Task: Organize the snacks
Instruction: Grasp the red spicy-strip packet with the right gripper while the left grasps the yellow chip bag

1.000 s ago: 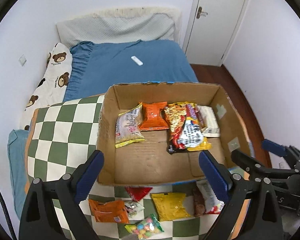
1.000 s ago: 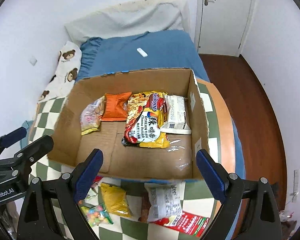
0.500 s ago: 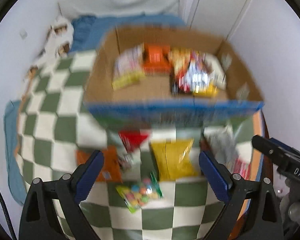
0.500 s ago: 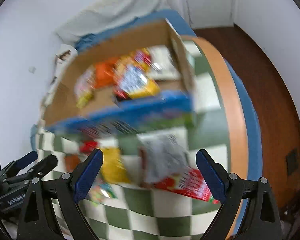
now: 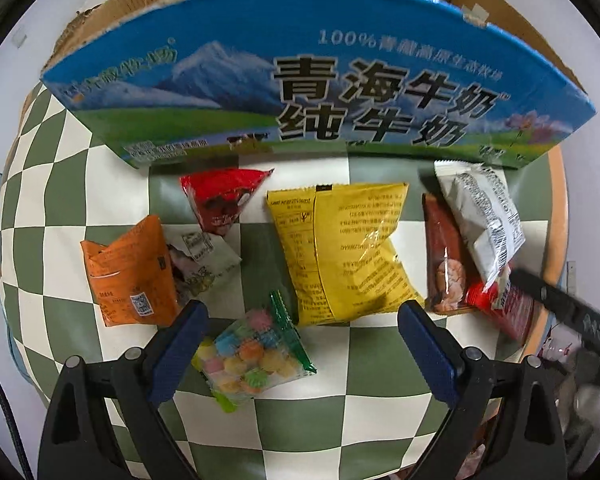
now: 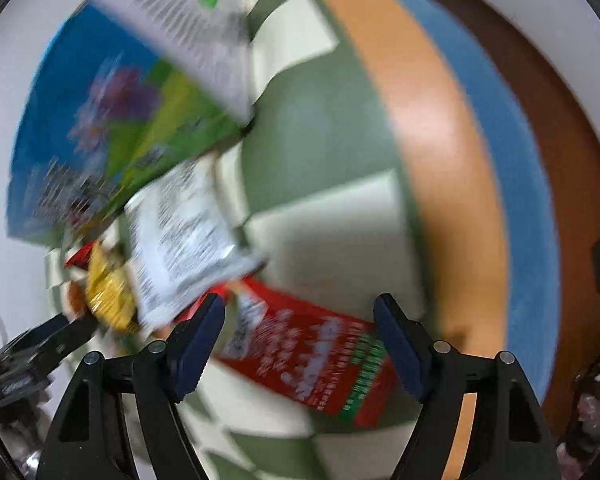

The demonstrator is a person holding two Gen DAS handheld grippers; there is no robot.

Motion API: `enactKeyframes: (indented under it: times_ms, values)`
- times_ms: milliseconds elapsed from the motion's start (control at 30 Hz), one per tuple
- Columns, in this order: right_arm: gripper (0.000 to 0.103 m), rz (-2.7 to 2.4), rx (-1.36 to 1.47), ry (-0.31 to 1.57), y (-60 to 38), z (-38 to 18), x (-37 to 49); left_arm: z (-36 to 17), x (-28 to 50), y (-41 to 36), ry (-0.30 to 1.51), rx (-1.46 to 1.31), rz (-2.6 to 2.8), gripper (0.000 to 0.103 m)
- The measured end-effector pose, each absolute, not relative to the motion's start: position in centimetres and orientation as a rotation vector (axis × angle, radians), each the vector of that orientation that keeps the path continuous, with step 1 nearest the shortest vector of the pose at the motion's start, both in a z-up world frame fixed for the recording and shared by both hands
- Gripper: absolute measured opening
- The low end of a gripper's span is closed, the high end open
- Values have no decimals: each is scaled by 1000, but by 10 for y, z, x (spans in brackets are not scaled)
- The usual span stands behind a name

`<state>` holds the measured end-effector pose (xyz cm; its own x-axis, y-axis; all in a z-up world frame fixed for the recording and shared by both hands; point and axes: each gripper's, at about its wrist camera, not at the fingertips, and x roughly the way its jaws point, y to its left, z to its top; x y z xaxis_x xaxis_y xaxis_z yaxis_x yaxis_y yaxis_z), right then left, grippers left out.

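Your left tool (image 5: 300, 344) is spread wide over the candy bag (image 5: 256, 356), gripping nothing. Your right tool (image 6: 300, 340) is wide apart too, above the red packet (image 6: 312, 364). Both snacks sit on the checkered worktop (image 5: 376, 356), in front of the blue box (image 5: 300, 80).
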<state>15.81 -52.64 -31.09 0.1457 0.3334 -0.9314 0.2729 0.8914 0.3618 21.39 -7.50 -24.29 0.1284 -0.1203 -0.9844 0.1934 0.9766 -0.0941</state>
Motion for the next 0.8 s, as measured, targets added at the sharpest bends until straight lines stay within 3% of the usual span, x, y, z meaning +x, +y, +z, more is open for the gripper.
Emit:
enactKeyframes:
  times_ms: [167,300,400,500,567,600,633,667,800]
  values:
    - [80,164,531,1543,-489,-311,134,-247,211,-72,1437,61,-221,97]
    - [83,57,248,1482,-470,-296,129,-246,217,-67,1436,63,-216,97]
    - [83,35,259,1515,-464,-316,126,-251,224,-73,1458,48,-232,97]
    - [74,-22,195,1504,-451,-331,119,-262,236,-79,1499,-11,-251,97]
    - [59,-48,174,1476,-444,-330,113,-271,243,-79,1525,-87,-256,96]
    - [58,-65,175,1466,-443,-329,110,-274,246,-78,1529,-114,-254,90]
    - [58,-71,181,1460,-441,-328,109,-276,249,-78,1532,-142,-257,75]
    - [56,-74,186,1457,-440,-328,107,-280,250,-78,1536,-156,-256,66]
    - [55,-76,178,1462,-434,-326,102,-283,244,-86,1511,-81,-266,50]
